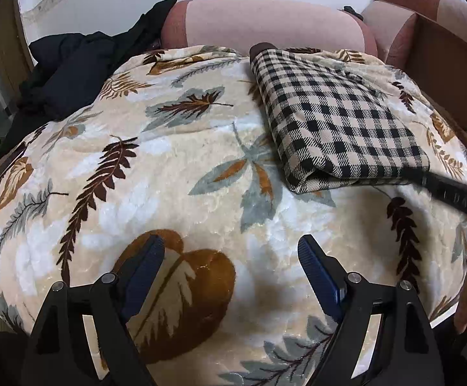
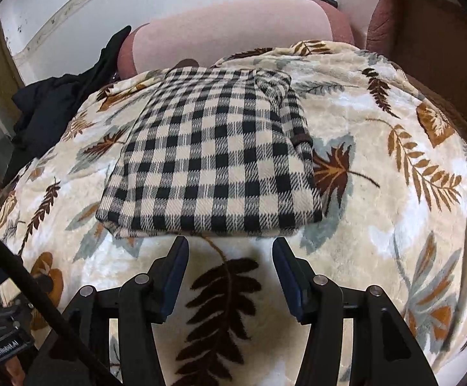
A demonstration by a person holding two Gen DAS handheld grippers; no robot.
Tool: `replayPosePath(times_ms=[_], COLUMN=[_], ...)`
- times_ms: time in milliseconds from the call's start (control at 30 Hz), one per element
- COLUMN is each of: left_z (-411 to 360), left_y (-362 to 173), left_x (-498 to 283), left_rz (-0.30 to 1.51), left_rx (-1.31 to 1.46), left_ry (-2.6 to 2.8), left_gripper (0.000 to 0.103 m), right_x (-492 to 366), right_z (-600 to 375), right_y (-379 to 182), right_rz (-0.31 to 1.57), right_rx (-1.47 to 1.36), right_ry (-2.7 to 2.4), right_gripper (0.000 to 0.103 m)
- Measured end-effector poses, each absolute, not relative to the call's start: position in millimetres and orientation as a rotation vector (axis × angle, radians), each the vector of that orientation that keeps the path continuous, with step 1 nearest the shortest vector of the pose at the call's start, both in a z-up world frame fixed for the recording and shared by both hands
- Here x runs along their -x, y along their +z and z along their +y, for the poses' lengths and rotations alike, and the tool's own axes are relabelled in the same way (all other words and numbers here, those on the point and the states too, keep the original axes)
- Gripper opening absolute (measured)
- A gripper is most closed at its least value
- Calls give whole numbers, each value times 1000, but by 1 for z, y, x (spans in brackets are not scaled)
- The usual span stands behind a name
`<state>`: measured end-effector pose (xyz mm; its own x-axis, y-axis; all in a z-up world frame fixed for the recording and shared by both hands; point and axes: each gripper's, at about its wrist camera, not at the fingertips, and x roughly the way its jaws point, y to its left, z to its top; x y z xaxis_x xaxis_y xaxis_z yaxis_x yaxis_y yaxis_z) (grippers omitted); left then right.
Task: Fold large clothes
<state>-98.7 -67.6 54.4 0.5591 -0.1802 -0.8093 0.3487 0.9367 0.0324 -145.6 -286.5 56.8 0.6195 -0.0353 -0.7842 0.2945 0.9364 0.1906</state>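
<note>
Both jaws spread and empty; folded checked garment lies on the leaf-print blanket.

Left gripper [image 1: 230,251]: jaws wide apart, nothing between them, over bare plush blanket [image 1: 111,173]. Right gripper [image 2: 230,251]: jaws partly apart, empty, just short of the near edge of the checked garment [image 2: 214,157]. Garment: woven black-and-cream check, folded into a flat rectangle, far right of the left gripper. Blanket: cream fleece with brown and grey leaves. Crumpled black cloth [image 1: 69,64] far left; pink cushion [image 1: 265,22] behind.
</note>
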Motion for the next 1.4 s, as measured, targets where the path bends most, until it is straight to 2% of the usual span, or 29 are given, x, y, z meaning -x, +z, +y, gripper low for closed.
replayPosePath(times_ms=[233,500,767,800,900,933,1033,1400], left_z=[-73,-67,-60,-60,-60,-60,-60,-59], left_y=[40,22,13,13,13,13,13,11], left_x=[97,90,83,83,82,82,82,81], left_rz=[969,1016,1048,1049,1049,1049,1048,1031], left_rx=[-236,-257,-206,-203,-197,-196,-197,-187], left_ry=[-302,-279,-293,-293,-293,-292,-293,-293], left_gripper=[84,84,84,84,84,84,84,90], right_x=[88,25,65,72,93,101,118,125], right_z=[-291,-308,-309,-313,-323,-327,-340,-331], right_y=[95,55,24,22,20,18,21,80], right_rz=[750,898,1016,1017,1039,1062,1072,838], right_rx=[-209,-217,-127,-133,-185,-214,-334,-325], right_ry=[-196,-249,-242,-249,-246,-245,-232,-280], right_gripper=[59,59,60,63,65,70,70,70])
